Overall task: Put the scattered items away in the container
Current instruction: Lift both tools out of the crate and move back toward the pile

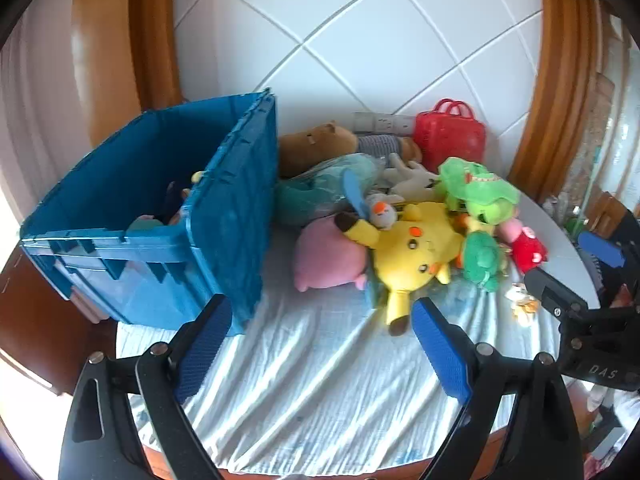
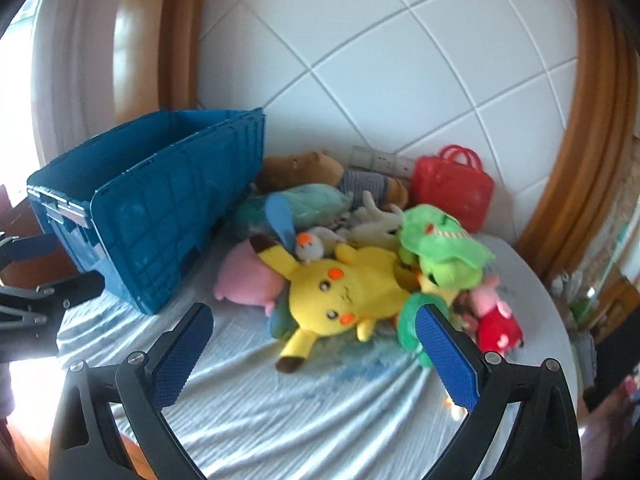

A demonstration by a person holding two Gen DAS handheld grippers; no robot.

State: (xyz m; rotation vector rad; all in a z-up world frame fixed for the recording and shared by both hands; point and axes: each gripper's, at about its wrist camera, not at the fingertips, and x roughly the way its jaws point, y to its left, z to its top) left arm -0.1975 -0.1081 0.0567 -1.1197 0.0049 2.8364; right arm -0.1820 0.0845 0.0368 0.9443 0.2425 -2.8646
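Note:
A blue plastic crate stands at the left of a cloth-covered table, with a few small toys inside; it also shows in the right wrist view. A heap of plush toys lies to its right: a yellow Pikachu, a pink plush, green plushes, a brown plush and a red pig doll. My left gripper is open and empty, short of the heap. My right gripper is open and empty, close before the Pikachu.
A red toy handbag stands at the back by the tiled wall. Small trinkets lie at the table's right. The light blue tablecloth covers a round table whose edge curves at the right. Wooden frames flank the wall.

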